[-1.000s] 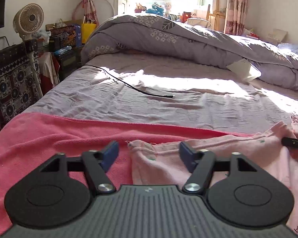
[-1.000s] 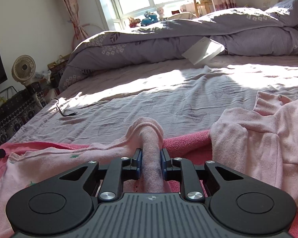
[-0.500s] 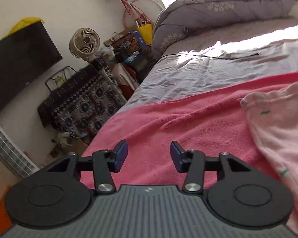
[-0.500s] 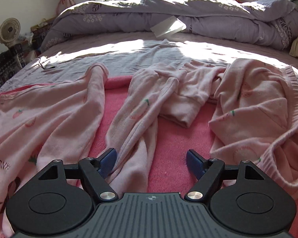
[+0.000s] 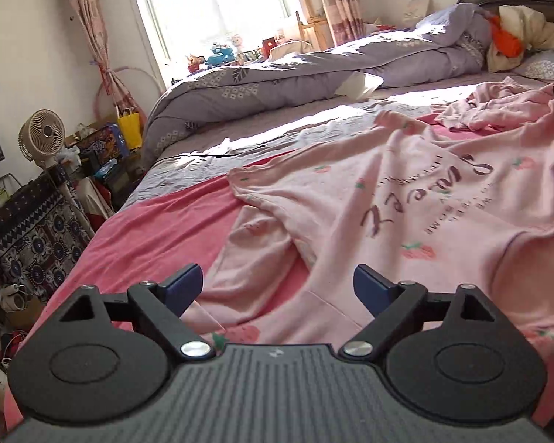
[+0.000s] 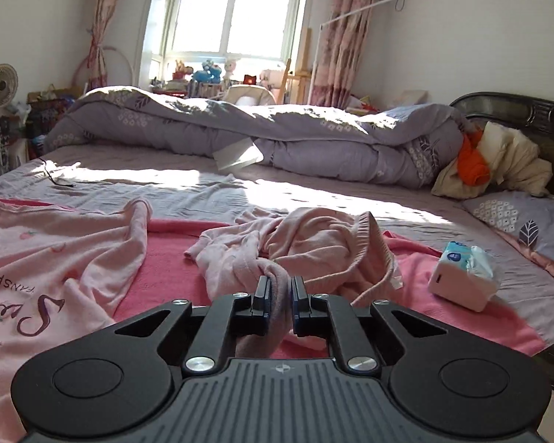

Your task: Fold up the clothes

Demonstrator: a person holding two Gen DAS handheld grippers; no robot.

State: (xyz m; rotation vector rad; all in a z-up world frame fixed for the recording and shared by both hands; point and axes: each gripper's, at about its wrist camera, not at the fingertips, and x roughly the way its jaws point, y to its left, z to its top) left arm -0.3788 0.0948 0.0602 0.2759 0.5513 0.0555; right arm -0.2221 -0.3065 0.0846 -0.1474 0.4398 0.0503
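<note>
A pink printed shirt [image 5: 406, 192] lies spread on the pink blanket [image 5: 158, 229], with one sleeve folded under near its left side. My left gripper [image 5: 277, 284] hovers over the shirt's near edge. Its jaws are opening and stand wide, with fabric below them and nothing pinched. In the right wrist view the shirt [image 6: 55, 251] lies at the left and crumpled pink trousers [image 6: 314, 243] at the middle. My right gripper [image 6: 280, 291] is closing, and its pads press on a fold of the trousers.
A rolled grey duvet [image 6: 277, 129] runs across the far side of the bed. A tissue pack [image 6: 461, 277] sits on the blanket at the right, and a cream and orange clothes pile [image 6: 498, 162] lies by the headboard. A fan [image 5: 42, 140] and clutter stand left of the bed.
My left gripper swung along the bed's edge and now faces the spread shirt; its jaws narrowed, then widened. My right gripper let go of the sleeve, moved right and closed on the trousers.
</note>
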